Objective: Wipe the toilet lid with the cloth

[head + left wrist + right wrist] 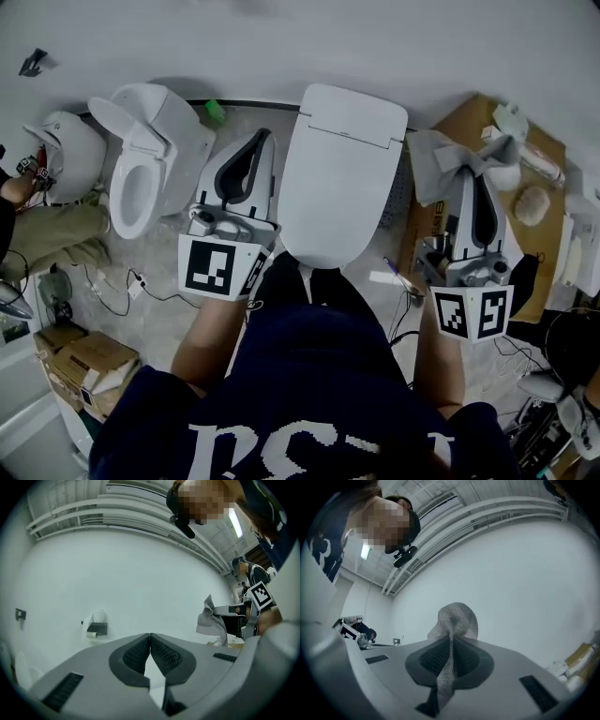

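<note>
Jaws clamped on the grey cloth (457, 618), our right gripper (469, 172) hangs just right of the closed toilet lid (337, 178); our left gripper (260, 142) is closed, empty. We judge the cloth soft, light, best gripped bunched.

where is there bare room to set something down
The closed toilet lid is bare, between the left gripper and the right gripper holding the cloth. Crowded: the cardboard at right, the cabled floor by the open toilet.

a second toilet (141, 159) (lid raised) stands left, cardboard boxes (89, 361) on the floor.
</note>
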Demonstrator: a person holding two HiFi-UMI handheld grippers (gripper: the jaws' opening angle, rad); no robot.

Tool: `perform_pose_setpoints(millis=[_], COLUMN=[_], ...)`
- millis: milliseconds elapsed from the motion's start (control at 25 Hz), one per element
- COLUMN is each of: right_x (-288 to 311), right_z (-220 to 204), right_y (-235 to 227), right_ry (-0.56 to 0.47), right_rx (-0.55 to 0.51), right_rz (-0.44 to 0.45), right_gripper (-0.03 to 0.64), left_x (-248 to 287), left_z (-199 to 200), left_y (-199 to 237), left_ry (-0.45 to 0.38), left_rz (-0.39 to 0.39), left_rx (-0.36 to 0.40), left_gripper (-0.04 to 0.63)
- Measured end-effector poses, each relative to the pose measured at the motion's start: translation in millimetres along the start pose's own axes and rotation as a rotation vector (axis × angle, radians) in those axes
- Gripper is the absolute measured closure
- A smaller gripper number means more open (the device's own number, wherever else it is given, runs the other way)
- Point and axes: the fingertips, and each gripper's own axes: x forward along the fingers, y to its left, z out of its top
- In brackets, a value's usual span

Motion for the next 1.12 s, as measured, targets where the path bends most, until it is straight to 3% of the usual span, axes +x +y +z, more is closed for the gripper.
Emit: perform_pose_setpoints(millis=[240,520,1000,1120], right_x=[23.0,65.5,136.9,143.3], right_z=[-38.5,-72.5,-157.8,-190.3], right_y=[-4.8,9.3,22.4,15.7], right_ry=[0.044,0.085,0.122,0.143], right_rx=[0.006,-0.004,0.003,0.026], right_rz=[-0.007,-0.1,-0.254,-0.272], right_gripper=[0.58,0.58,0.58,0.58], left_x=[27.2,66.5,136.7,149.4], left_z=[-40.0,-70.2,-148.4,-170.0], left_y=[18.2,58.3,128.3,134.7], left_ry=[0.057,0.068,0.163,0.168], left_rz=[-0.023,-0.129,-0.296,-0.285], left_rx=[-0.017,-0.054,-0.099,-0.121], left_gripper=[0.575,0.575,0.575,0.575])
